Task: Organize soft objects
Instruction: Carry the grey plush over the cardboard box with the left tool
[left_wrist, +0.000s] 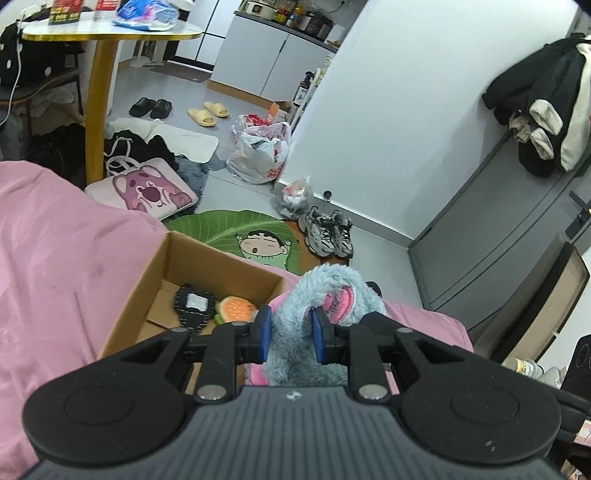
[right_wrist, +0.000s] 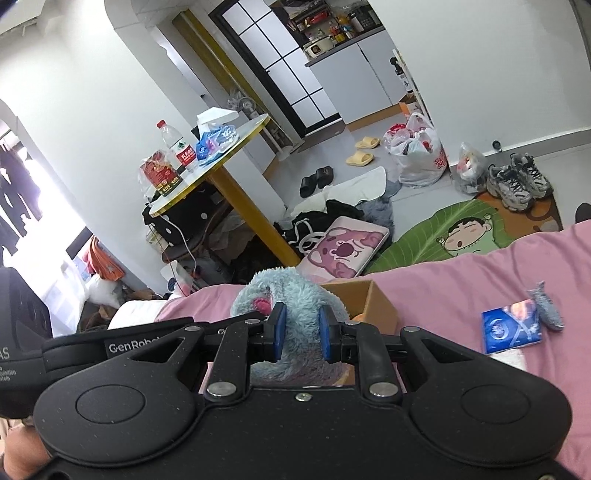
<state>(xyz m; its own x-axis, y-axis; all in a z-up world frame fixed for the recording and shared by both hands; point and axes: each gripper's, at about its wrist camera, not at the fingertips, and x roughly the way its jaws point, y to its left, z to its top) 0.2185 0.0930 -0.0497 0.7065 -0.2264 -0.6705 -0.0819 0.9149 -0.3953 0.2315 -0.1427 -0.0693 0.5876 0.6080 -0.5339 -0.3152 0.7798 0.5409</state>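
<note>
The fluffy blue plush toy (left_wrist: 325, 295) sits between the left gripper (left_wrist: 291, 334) fingers (left_wrist: 263, 332), just right of the open cardboard box (left_wrist: 192, 280) on the pink bedspread (left_wrist: 55, 258) — shaggy fur, pink-lined ear. Those blue pads pinch it. The right gripper (right_wrist: 300, 332) likewise clamps the same toy — its fingers (right_wrist: 277, 330) narrowly parted, pressing fur.

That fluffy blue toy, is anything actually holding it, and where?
Both: the left gripper and right gripper each clamp the blue plush toy by its furry body, near the pink-lined ear.
</note>
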